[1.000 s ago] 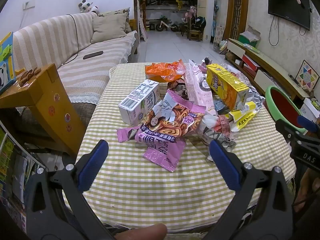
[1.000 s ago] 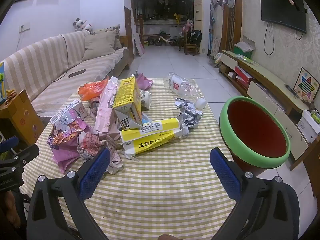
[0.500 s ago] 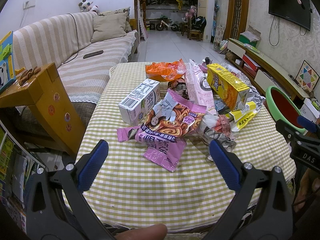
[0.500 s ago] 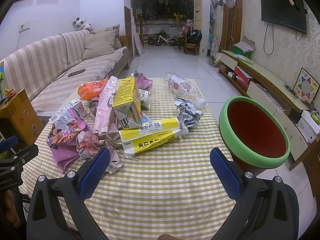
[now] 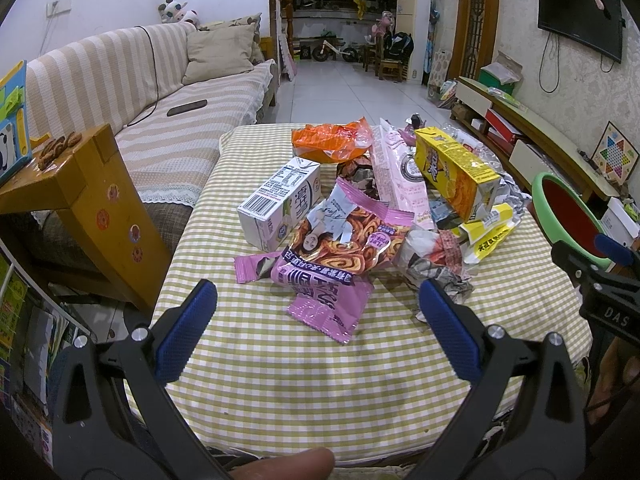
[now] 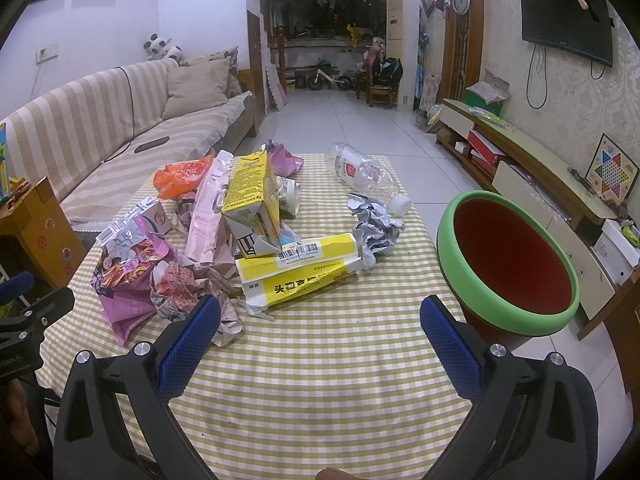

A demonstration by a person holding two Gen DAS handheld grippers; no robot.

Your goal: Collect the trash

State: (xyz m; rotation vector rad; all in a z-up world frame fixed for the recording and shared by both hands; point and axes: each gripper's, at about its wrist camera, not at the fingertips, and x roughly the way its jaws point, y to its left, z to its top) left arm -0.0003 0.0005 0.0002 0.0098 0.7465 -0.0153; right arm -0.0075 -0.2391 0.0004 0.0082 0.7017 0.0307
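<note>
A checked table (image 6: pixel 320 380) is seen strewn with wrappers, a yellow box (image 6: pixel 298 266) centre, a green-rimmed bin (image 6: pixel 508 308) at right. Left gripper (image 5: pixel 318 320) and right gripper (image 6: pixel 320 322) are held wide, empty, near side.

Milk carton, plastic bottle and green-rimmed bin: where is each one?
milk carton (image 5: pixel 280 204), left wrist view, on its printed side.
plastic bottle (image 6: pixel 366 172), right wrist view, on its clear body.
green-rimmed bin (image 6: pixel 472 270), right wrist view, on its near rim.

Striped sofa (image 5: pixel 132 92), wall television (image 6: pixel 566 24), balance bike (image 5: pixel 334 50) beyond
</note>
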